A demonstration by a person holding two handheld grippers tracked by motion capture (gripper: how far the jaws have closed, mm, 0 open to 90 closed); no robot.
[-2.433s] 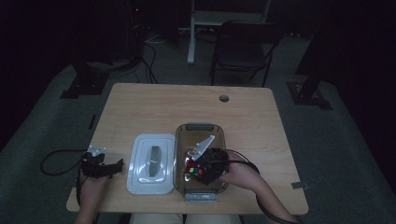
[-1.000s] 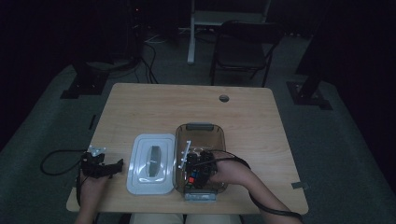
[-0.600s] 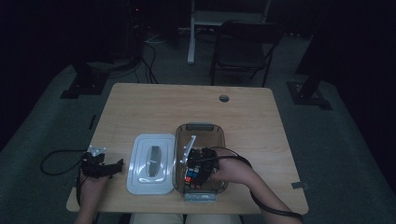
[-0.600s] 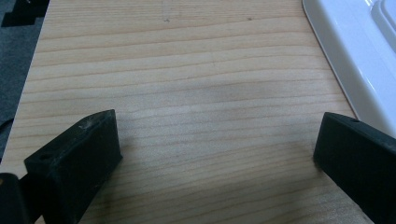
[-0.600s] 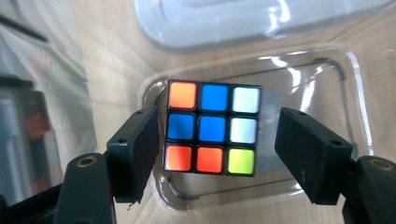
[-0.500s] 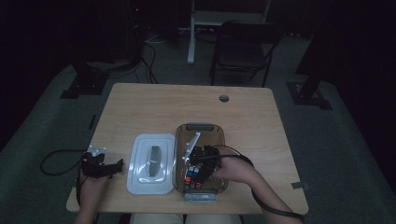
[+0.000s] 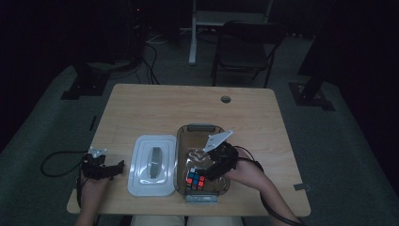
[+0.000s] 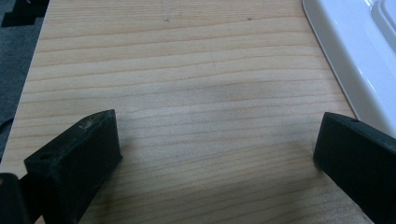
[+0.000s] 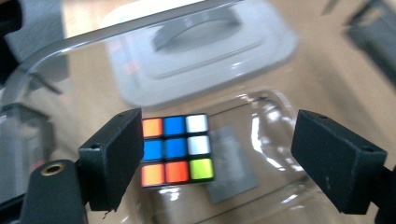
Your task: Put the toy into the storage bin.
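High view: a light wooden table (image 7: pixel 188 108) with a round cable hole near its far edge stands on grey carpet in a dark room — a folding chair and desk legs sit in shadow at upper centre. At lower centre lies a white rectangular plastic lid (image 7: pixel 152 165); just right of it stands a clear, brown-tinted plastic container (image 7: pixel 201 129). A multicoloured puzzle cube (image 7: pixel 196 179) rests on the container's floor toward its near end. The right gripper (image 7: pixel 214 170) hangs over the container just right of the cube, its jaws apart. The left gripper (image 7: pixel 101 168) sits at lower left, near the table's front edge.

Left gripper view: jaws spread wide over bare wood grain, nothing between them; the lid's white rim (image 8: pixel 355 60) crosses the upper right corner.

Right gripper view: jaws have just been opening and stand wide — the cube (image 9: pixel 175 149) lies free on the container's clear floor beside the left-hand jaw, not gripped. The lid (image 9: pixel 201 51) is blurred beyond the container wall.
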